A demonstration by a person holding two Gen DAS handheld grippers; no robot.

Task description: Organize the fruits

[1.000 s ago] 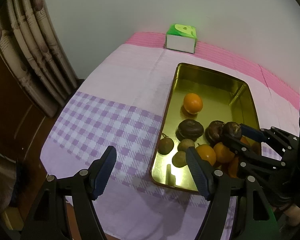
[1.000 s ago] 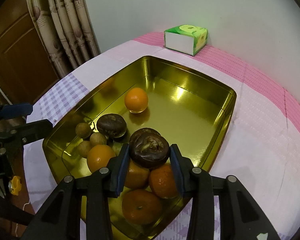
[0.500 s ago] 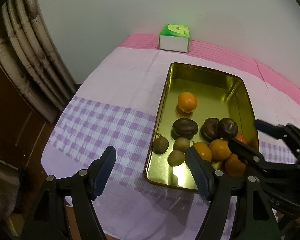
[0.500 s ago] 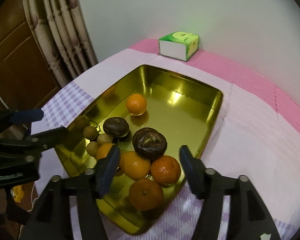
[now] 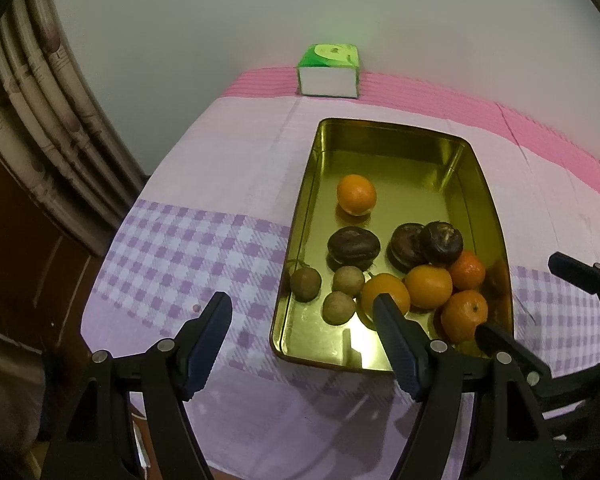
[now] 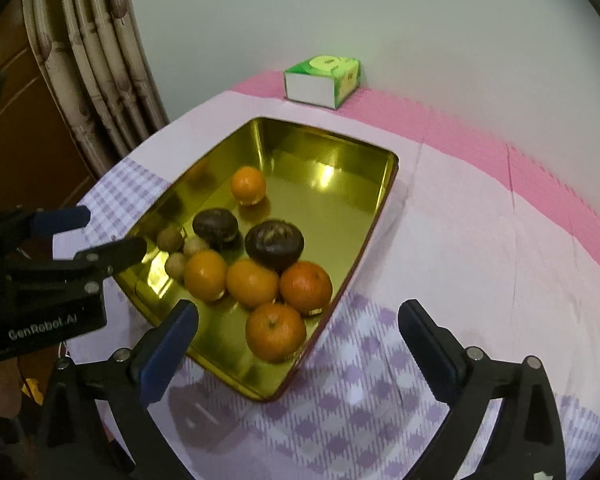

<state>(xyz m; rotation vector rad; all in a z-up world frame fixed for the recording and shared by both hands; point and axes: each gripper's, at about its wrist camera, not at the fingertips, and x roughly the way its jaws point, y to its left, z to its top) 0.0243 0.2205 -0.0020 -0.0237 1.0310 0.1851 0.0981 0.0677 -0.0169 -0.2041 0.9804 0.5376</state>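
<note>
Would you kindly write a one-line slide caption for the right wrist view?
Open right tool above a gold tray holding oranges, dark fruits and small brown fruits, its jaws having just opened.

gold tray (image 6: 380, 200): on cloth, open | oranges (image 6: 276, 332): 4 clustered at near end, 1 alone mid-tray | dark round fruits (image 6: 274, 242): 3, centre, one atop cluster | small brown fruits (image 5: 339, 307): 3, near-left corner
</note>
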